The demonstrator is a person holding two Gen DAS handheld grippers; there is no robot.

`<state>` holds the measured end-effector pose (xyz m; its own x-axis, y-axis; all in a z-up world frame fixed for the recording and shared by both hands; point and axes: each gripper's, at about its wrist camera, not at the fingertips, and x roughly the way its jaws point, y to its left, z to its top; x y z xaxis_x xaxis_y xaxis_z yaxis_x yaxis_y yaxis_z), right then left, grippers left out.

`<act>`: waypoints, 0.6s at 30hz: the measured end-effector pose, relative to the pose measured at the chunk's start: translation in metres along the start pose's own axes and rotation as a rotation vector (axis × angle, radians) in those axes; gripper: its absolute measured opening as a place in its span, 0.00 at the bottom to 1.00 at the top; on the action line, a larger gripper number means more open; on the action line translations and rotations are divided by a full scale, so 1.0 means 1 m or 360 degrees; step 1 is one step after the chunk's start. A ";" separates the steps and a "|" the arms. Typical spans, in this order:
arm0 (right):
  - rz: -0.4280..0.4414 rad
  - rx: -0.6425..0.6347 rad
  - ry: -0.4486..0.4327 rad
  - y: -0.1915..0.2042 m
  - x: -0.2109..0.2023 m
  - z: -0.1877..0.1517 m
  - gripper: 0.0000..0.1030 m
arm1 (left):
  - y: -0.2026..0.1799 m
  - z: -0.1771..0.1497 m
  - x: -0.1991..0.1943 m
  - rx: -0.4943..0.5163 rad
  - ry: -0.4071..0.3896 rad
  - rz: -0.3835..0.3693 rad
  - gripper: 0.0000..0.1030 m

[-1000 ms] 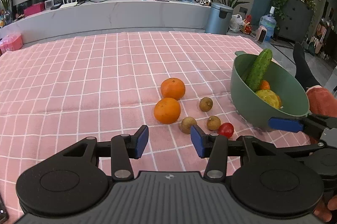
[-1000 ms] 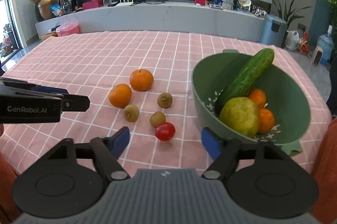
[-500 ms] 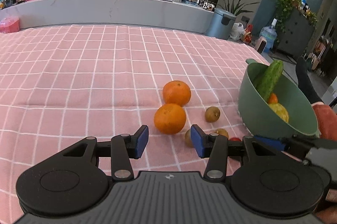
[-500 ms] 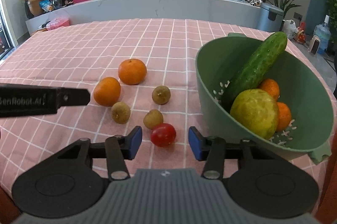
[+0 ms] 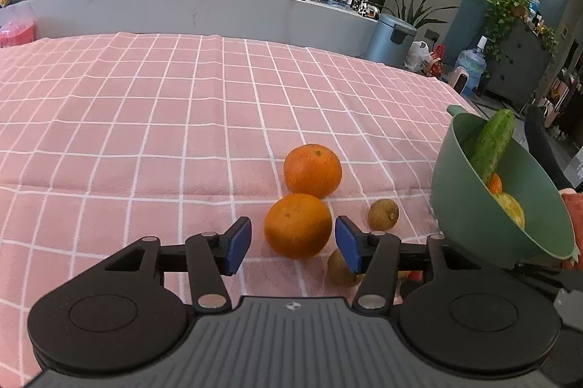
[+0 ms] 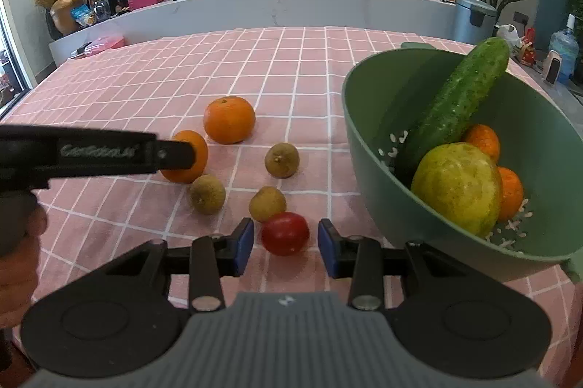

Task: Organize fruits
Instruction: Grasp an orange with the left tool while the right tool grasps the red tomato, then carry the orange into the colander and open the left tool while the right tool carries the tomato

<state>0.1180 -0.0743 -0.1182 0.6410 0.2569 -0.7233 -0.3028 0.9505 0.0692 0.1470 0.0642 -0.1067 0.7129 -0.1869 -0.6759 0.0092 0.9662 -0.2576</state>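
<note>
Two oranges lie on the pink checked cloth: the near orange sits between the pads of my left gripper, whose jaws are opening and do not touch it; the far orange lies just behind. A red cherry tomato sits between the pads of my right gripper, whose jaws are closing with small gaps left on both sides. Three small brown fruits lie around it. The green bowl on the right holds a cucumber, a yellow-green fruit and small oranges.
The left gripper's arm crosses the left of the right wrist view, covering part of the near orange. A person's hand holds it. Behind the table runs a long grey counter. The cloth's left and far parts lie bare.
Both grippers came down and closer to the fruit. The left jaws widened around the near orange. The right jaws narrowed around the tomato.
</note>
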 end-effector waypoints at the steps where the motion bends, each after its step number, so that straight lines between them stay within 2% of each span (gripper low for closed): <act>1: 0.0007 -0.0001 0.0000 0.000 0.001 0.000 0.34 | 0.000 0.001 0.002 -0.0002 0.0002 -0.0003 0.61; 7: 0.0018 0.0012 0.0018 -0.002 0.004 0.000 0.28 | 0.000 0.001 0.011 -0.0022 0.0047 -0.0020 0.60; 11: 0.0024 0.0001 0.0020 -0.001 0.004 0.000 0.26 | 0.002 0.001 0.012 -0.0040 0.0049 -0.0052 0.49; 18: 0.0026 -0.0011 0.0009 -0.001 0.003 0.000 0.25 | 0.001 0.001 0.004 -0.0040 0.0009 -0.0052 0.48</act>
<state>0.1197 -0.0746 -0.1202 0.6318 0.2712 -0.7262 -0.3180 0.9450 0.0762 0.1505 0.0647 -0.1090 0.7084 -0.2194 -0.6709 0.0145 0.9548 -0.2969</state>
